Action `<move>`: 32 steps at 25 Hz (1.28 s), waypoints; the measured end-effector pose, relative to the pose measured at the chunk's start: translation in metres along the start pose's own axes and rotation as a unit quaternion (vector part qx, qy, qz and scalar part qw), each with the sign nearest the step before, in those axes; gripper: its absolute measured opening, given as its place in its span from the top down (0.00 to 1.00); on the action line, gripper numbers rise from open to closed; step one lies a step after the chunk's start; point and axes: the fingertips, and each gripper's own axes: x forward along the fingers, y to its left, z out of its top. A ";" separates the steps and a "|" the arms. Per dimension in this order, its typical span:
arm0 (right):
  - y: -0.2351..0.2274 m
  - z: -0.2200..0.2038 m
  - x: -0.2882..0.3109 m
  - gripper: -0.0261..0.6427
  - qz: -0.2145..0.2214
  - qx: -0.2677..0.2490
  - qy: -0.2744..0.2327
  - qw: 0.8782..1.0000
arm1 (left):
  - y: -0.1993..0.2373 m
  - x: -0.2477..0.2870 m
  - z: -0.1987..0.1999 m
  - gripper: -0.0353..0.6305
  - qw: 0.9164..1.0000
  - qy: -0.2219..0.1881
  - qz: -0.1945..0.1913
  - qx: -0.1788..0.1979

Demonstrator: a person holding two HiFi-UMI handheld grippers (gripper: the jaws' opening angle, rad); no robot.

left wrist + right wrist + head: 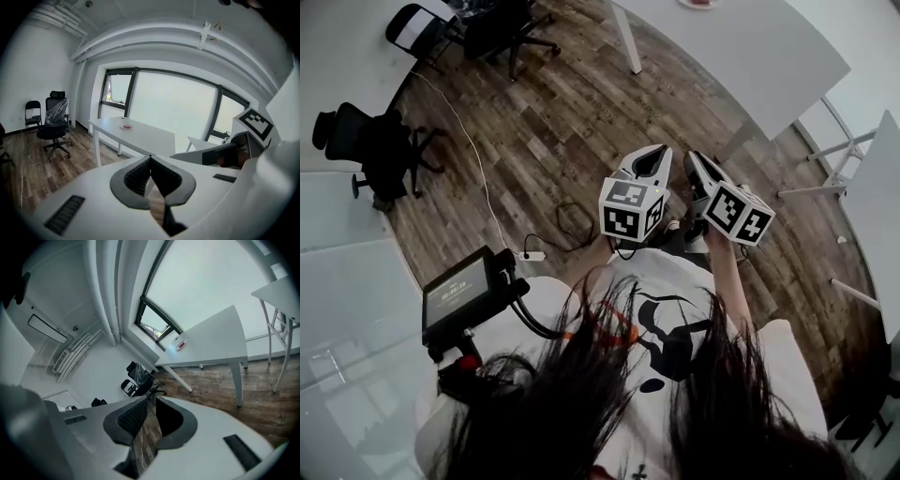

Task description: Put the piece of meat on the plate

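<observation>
**Fingers shut, table far off**

Fingers of the left gripper (150, 158) and right gripper (153, 399) meet on nothing. A plate (126, 126) carrying something red, perhaps the meat, sits on the white table (150, 136), well apart from both. This looks like the approach step. Next, reach the table.

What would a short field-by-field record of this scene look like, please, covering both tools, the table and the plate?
Setting: room with wood floor and a large window
Left tool: jaws together, nothing between them
Right tool: jaws together, nothing between them
Tool position: both held out ahead of the person, over the floor, apart from the table
Table: white, near the window
Plate: on the table, something pinkish on it, too small to identify
Chairs: black office chairs beyond the table's end
</observation>
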 end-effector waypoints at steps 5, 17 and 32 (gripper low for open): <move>0.005 -0.019 0.005 0.86 -0.006 -0.008 0.018 1.000 | 0.016 -0.010 -0.012 0.94 1.000 0.002 0.011 -0.014; 0.068 -0.064 0.009 0.86 -0.020 -0.007 -0.006 1.000 | 0.051 -0.073 -0.023 0.94 1.000 -0.001 -0.010 -0.009; 0.122 -0.126 0.000 0.86 -0.042 -0.016 -0.047 0.998 | 0.072 -0.143 -0.033 0.94 0.998 -0.028 -0.062 0.012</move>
